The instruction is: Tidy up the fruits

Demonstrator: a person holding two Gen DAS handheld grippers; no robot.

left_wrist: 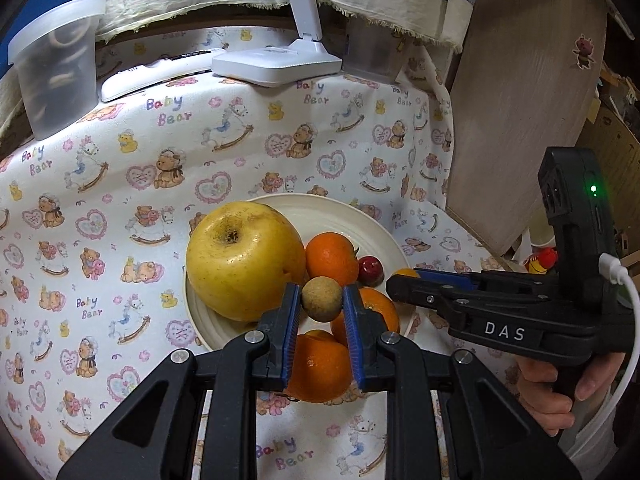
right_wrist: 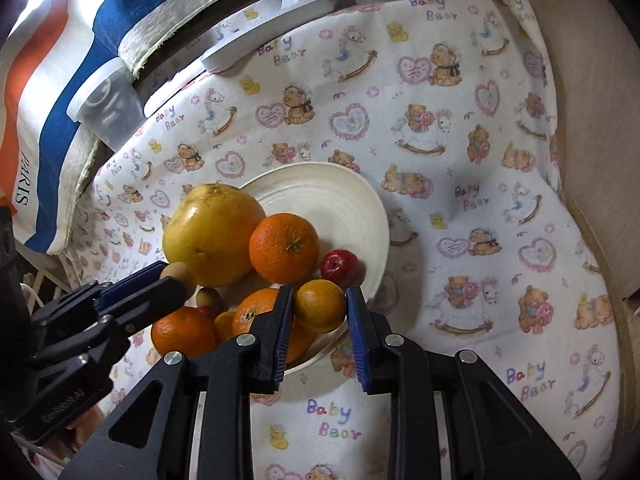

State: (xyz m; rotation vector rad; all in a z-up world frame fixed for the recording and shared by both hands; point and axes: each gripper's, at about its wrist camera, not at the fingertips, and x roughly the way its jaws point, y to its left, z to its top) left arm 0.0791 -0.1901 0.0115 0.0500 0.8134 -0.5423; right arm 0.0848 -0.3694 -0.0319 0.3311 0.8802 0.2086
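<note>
- Far left on the printed cloth point(left_wrist: 120, 208): no loose fruit, only a frosted tub point(left_wrist: 56, 72) and a white lamp base point(left_wrist: 276, 65) along the back edge
- On the left of the white plate point(left_wrist: 340, 210): large yellow apple point(left_wrist: 244, 260) seated, resting against an orange point(left_wrist: 331, 258)
- Left gripper point(left_wrist: 322, 300) pinching a small tan round fruit point(left_wrist: 322, 299) between its blue pads, hovering over the pile above the plate's near rim; not yet set down
- Below it: another orange point(left_wrist: 320, 368) at the near rim, possibly partly off the plate, hard to tell with the fingers in the way
- In the right wrist view: a second tan fruit point(right_wrist: 210, 299) tucked low among the oranges
- Small red fruit point(right_wrist: 340, 267) lying on the plate's right side
- Right gripper point(right_wrist: 320, 308) spread around a small orange-yellow citrus point(right_wrist: 320, 305), left pad touching or nearly so, right pad apart from it; citrus apparently sitting on the pile
- Far right of the cloth: nothing left to gather in view
- Judged nearly finished: most fruit heaped on the plate, the tan fruit to place and the citrus to settle
</note>
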